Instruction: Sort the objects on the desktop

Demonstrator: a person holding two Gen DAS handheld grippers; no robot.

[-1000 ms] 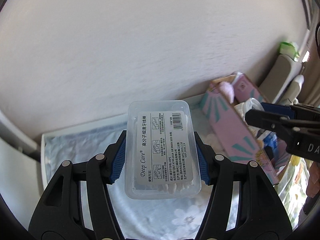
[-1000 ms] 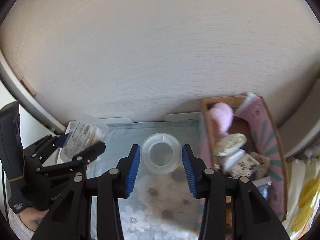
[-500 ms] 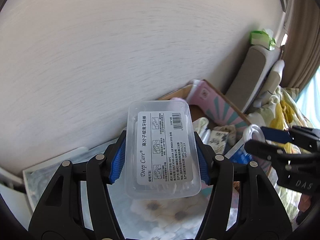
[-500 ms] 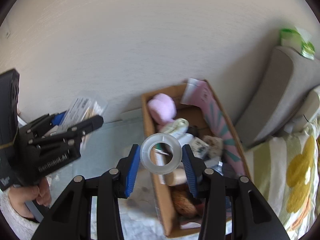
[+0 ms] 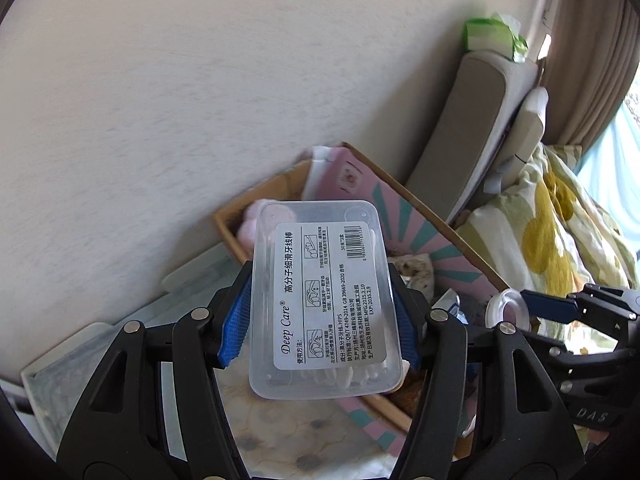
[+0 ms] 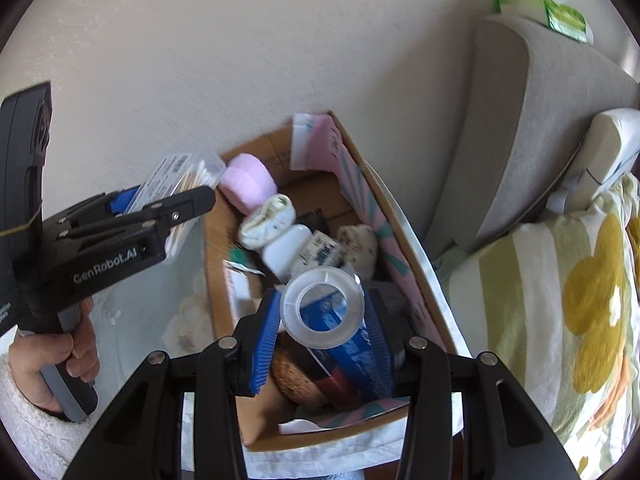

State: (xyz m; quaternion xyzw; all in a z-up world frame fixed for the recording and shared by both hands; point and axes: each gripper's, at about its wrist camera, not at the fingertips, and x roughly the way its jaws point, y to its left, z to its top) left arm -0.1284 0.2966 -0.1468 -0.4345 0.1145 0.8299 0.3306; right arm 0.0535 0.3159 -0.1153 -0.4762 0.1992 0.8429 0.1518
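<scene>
Floral cloth [image 5: 280, 432] covers the desk nearest the viewer, a pale tray [image 5: 52, 376] sitting on it at left. Since a second ago both grippers have swung right, off the tray and over the cardboard box [image 6: 404, 236], so both carried items now look close to drop-off.

Left gripper [image 5: 324, 320] is clamped on the clear floss-pick box [image 5: 324, 300], blue pads pressing its long sides, label up; it hangs above the cardboard box's near-left corner, not inside yet. Right gripper [image 6: 322, 324] is clenched on the clear tape roll [image 6: 322, 308], held upright-facing with its hole showing, directly over the box's near half. A hand [image 6: 52, 364] grips the left tool's handle at left.

Cardboard box is already crowded: blue packet [image 6: 344, 332] right under the roll, brown round thing [image 6: 300, 376] near, white bottle [image 6: 286, 252] and rolled sock [image 6: 268, 216] mid, pink plush [image 6: 248, 182] at the far-left corner, pink patterned flap [image 6: 316, 144] standing up along the far and right wall. Free space looks scarce, so either item would probably land on top of the others.

Farther right, grey cushion [image 6: 532, 112] leans on the wall with a green packet [image 6: 540, 4] on top; flowered blanket [image 6: 568, 292] lies near it. Plain wall [image 5: 200, 80] behind.
</scene>
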